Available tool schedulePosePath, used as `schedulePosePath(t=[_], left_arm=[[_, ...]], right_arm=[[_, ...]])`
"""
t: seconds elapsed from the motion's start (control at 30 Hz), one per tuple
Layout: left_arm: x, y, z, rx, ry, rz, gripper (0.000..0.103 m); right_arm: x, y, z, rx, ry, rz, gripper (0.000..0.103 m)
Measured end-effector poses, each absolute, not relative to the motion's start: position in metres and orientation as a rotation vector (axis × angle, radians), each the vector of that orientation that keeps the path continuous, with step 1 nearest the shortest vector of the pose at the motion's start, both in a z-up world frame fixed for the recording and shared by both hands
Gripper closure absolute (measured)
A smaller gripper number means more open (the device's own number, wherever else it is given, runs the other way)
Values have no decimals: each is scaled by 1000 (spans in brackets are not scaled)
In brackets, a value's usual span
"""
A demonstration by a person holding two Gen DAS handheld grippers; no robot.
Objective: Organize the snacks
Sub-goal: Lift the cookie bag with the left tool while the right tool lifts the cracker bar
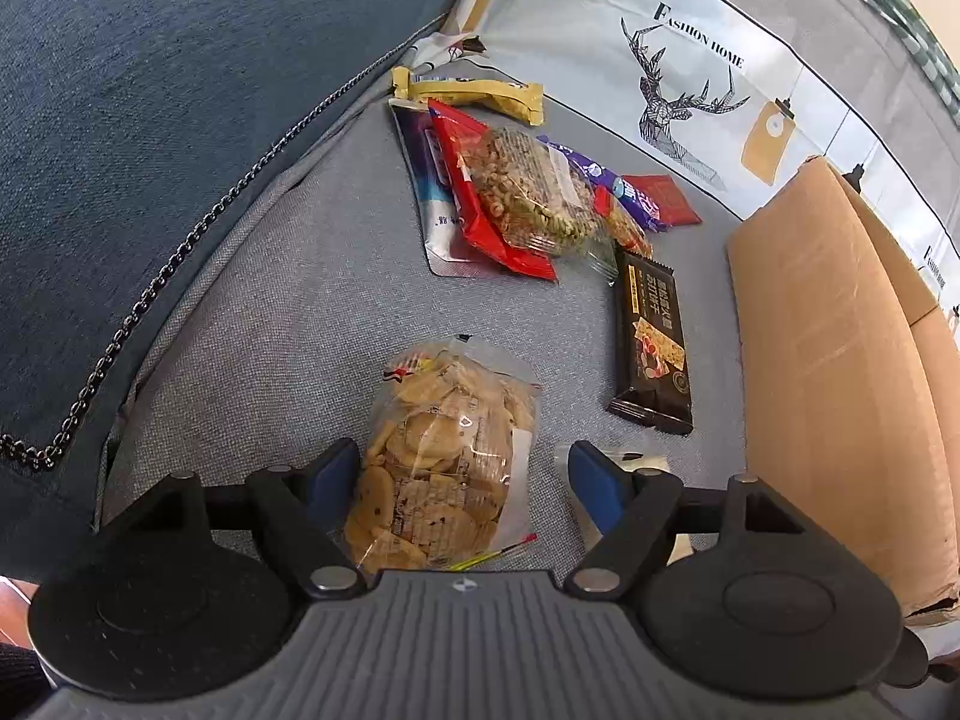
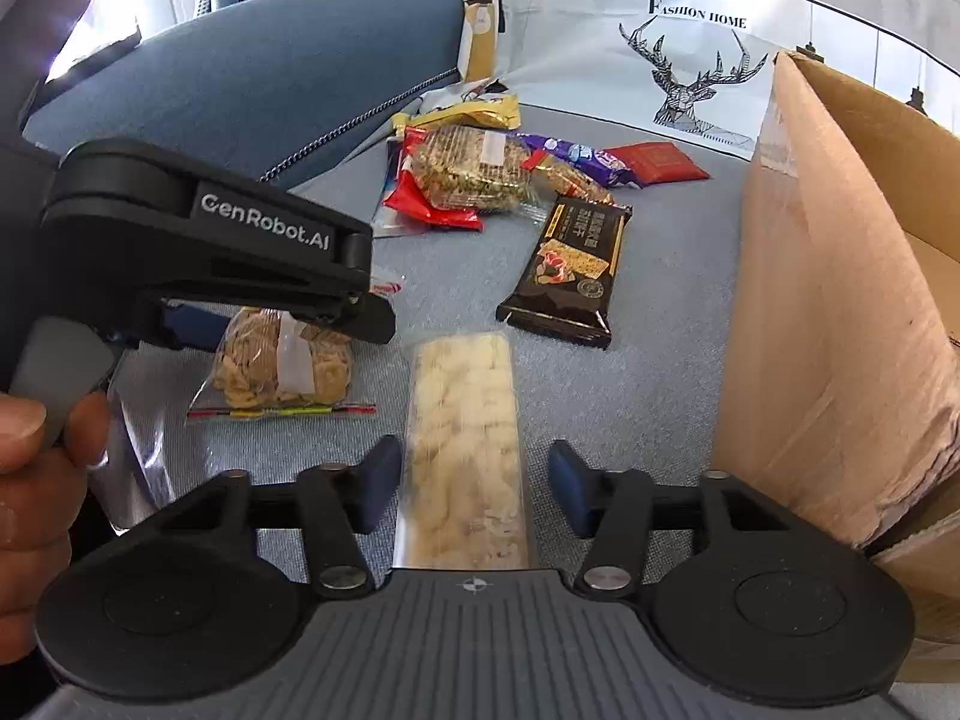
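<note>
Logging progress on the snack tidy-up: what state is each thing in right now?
Left claw: open, straddling the clear bag of round biscuits.
Right claw: open around the clear pack of pale crackers, not pressing.
Brown cardboard box: open.
Dark brown wrapped bar: lying flat, sealed.

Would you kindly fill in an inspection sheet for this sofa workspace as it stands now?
Surface: grey sofa seat, blue cushion behind.
Job's things: clear cracker bag between the left claw's fingers; pale snack pack between the right claw's fingers; dark chocolate-biscuit pack lying apart; heap of mixed packets behind; cardboard box at the right.
Clutter: nothing seen.
Grippers: left claw open, astride the cracker bag; right claw's pads clear of the pale pack.
Cables: nothing seen.
Surroundings: deer-print "Fashion Home" cloth behind.
</note>
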State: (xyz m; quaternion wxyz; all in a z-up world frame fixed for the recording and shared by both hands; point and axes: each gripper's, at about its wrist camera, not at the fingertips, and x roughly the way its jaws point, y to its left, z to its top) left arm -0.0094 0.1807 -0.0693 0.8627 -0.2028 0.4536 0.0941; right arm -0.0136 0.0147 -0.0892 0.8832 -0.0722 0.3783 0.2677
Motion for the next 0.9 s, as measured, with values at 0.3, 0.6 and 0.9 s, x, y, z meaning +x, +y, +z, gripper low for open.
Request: schedulePosePath(t=[0.3, 0.6, 0.9], left_arm=[[-11, 177, -67, -408, 938, 179, 46], [-28, 177, -48, -455, 825, 121, 48], [-53, 176, -25, -552, 695, 33, 49]], right_arm=[[-22, 12, -81, -163, 739, 549, 65], [-38, 4, -61, -158, 656, 546, 65], [-69, -25, -24, -106, 511, 572, 65]])
